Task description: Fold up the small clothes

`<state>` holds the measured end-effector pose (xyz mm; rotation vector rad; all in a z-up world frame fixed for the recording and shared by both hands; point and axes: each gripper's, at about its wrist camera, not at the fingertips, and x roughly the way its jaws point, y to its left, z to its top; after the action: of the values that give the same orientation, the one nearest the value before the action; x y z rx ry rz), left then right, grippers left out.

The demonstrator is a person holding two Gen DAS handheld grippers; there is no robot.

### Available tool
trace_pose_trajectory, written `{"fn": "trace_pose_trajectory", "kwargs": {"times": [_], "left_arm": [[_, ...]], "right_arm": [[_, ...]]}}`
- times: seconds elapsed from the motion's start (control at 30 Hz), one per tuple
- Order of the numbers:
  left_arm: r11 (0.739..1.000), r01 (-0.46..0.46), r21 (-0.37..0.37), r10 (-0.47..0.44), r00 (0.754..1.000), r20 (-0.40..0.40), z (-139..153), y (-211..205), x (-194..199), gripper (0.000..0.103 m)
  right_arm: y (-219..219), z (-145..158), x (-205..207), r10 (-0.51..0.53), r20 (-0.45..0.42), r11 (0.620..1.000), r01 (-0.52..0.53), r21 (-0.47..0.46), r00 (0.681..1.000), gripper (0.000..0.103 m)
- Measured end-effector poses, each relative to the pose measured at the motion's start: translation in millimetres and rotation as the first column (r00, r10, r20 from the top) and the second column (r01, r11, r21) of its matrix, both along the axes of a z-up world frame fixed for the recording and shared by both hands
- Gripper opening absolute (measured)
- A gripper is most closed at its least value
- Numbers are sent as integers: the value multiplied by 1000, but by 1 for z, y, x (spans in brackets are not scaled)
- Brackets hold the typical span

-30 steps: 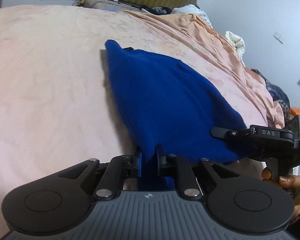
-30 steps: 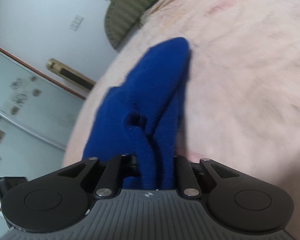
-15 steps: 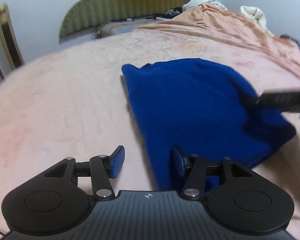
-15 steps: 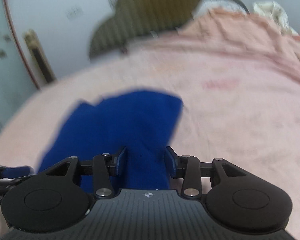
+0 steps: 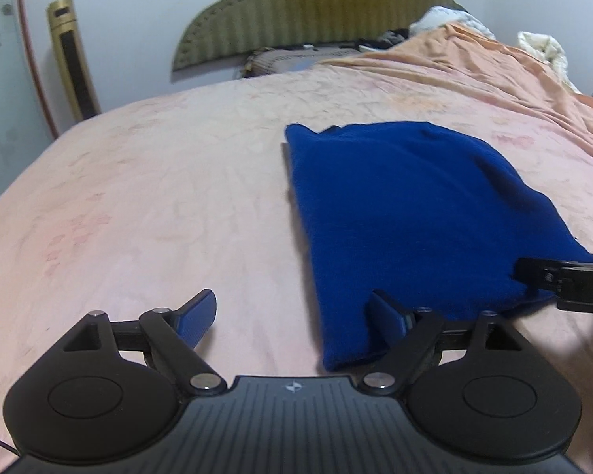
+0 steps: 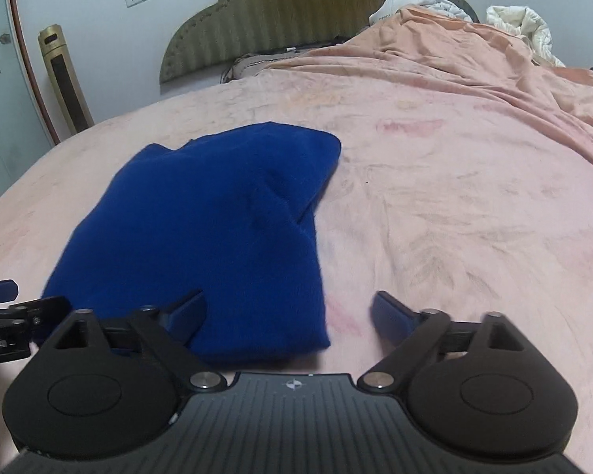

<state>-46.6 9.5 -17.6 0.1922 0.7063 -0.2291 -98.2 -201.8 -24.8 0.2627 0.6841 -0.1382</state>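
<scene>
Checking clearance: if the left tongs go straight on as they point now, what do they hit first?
Probably bare pink bedspread. The open left tongs point down at it; the blue garment lies just right of that line.

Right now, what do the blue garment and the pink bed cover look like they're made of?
Blue garment: likely fleece or soft knit, matte, with fuzzy edges and no sheen. Pink bed cover: seems a plush, short-pile blanket, matte, showing brushed streaks and a faint pattern.
</scene>
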Motion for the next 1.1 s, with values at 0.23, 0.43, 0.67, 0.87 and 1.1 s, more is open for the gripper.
{"fn": "trace_pose_trajectory", "kwargs": {"times": [0.23,0.43,0.67,0.87,1.1], "left_arm": [[999,-35,-18,35,999,17,-1,2,-12,85],[998,-45,-44,46,999,7,-4,4,-20,86],[997,-53,-53,52,998,-36,-4,5,-26,86],[998,-44,-38,41,996,-73,-9,4,-36,86],[998,-50,-37,47,996,-71,-8,6,-42,86]], "right_arm": [[9,4,-18,8,0,1000,-8,8,1000,101],[12,1,-21,18,-5,1000,-17,6,1000,102],[20,2,-29,38,-9,999,-38,-21,999,102],[30,3,-32,49,-28,996,-51,-78,998,103],[33,3,-35,42,-36,994,-45,-102,998,103]]}}
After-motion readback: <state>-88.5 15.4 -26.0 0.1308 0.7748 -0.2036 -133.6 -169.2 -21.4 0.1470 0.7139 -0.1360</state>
